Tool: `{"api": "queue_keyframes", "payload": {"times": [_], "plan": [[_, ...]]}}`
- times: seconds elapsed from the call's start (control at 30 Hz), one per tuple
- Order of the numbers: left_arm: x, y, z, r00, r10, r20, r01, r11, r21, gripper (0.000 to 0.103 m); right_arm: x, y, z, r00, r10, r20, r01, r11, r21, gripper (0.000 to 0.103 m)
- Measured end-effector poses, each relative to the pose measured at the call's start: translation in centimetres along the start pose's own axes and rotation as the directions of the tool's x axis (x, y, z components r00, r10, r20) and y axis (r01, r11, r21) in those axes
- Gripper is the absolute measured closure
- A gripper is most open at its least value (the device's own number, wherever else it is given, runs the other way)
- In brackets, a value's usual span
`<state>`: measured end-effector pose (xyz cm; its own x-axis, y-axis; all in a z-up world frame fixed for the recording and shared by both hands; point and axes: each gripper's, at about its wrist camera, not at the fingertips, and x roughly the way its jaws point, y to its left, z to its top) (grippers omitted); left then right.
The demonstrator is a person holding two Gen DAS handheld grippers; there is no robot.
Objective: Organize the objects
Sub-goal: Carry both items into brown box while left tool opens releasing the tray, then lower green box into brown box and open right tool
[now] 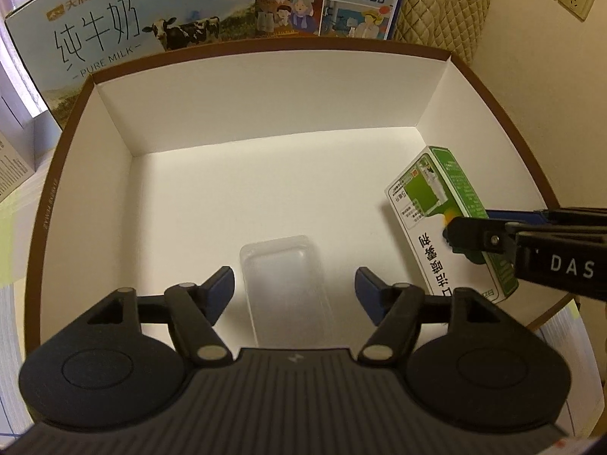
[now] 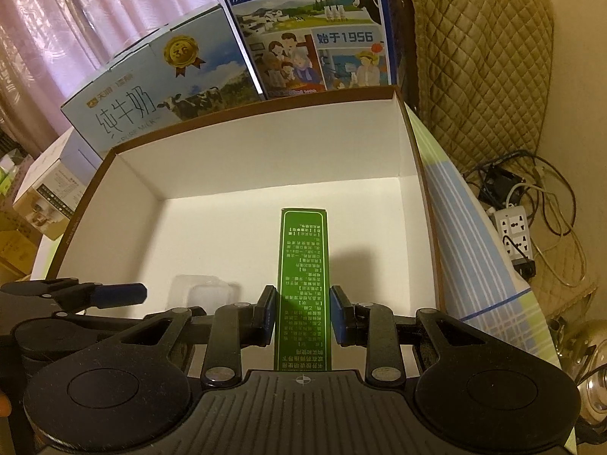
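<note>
A large open box [image 1: 265, 91] with white inside walls and a brown rim fills both views. On its floor lies a clear plastic tray [image 1: 282, 261], between the spread fingers of my left gripper [image 1: 294, 280], which is open; the blue pads stand apart from the tray's sides. At the right side of the box, my right gripper [image 2: 302, 303] is shut on a long green-and-white carton [image 2: 303, 250], held low inside the box. The left wrist view shows this carton [image 1: 428, 197] tilted, with the right gripper [image 1: 455, 235] clamped on its lower half.
Two milk cases [image 1: 125, 19] [image 2: 311, 26] stand just behind the box. A quilted cover [image 2: 474, 57] hangs at the right. A power strip [image 2: 514, 231] and tangled cables lie on the floor right of the striped tablecloth [image 2: 474, 265]. Small cartons [image 2: 45, 197] sit at the left.
</note>
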<state>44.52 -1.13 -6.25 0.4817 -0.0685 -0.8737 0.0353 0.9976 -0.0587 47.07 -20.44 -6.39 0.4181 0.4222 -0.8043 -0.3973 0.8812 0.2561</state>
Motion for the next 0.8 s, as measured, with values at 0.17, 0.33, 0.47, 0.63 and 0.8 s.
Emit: {"api": "queue_keyframes", "payload": {"times": [0.17,0.33,0.47,0.63,0.8], "plan": [[-0.5,0.6,0.1,1.000,0.013,0.005,-0.013,1.000,-0.005,0.036,0.0,0.2,0.0,1.000,0.002,-0.002,-0.002,1.000,0.002,0.077],[-1.2,1.3,-0.1,0.999,0.030,0.014,-0.030,0.999,-0.011,0.034,-0.5,0.7,0.2,0.998,0.042,0.037,-0.042,0.999,-0.004,0.076],[-2.3,1.8,-0.3,0.999,0.039,0.033,-0.039,0.999,-0.018,0.032,-1.2,1.3,0.7,0.996,0.058,0.074,-0.057,0.998,-0.011,0.068],[-4.3,2.6,-0.7,0.997,0.043,0.066,-0.041,0.999,-0.034,0.029,-2.5,1.6,0.8,0.993,0.060,0.100,-0.057,0.998,-0.026,0.060],[-6.7,3.5,-1.3,0.994,0.049,0.098,-0.044,0.998,-0.052,0.027,-4.0,1.4,0.0,0.991,0.069,0.112,-0.068,0.998,-0.018,0.056]]}}
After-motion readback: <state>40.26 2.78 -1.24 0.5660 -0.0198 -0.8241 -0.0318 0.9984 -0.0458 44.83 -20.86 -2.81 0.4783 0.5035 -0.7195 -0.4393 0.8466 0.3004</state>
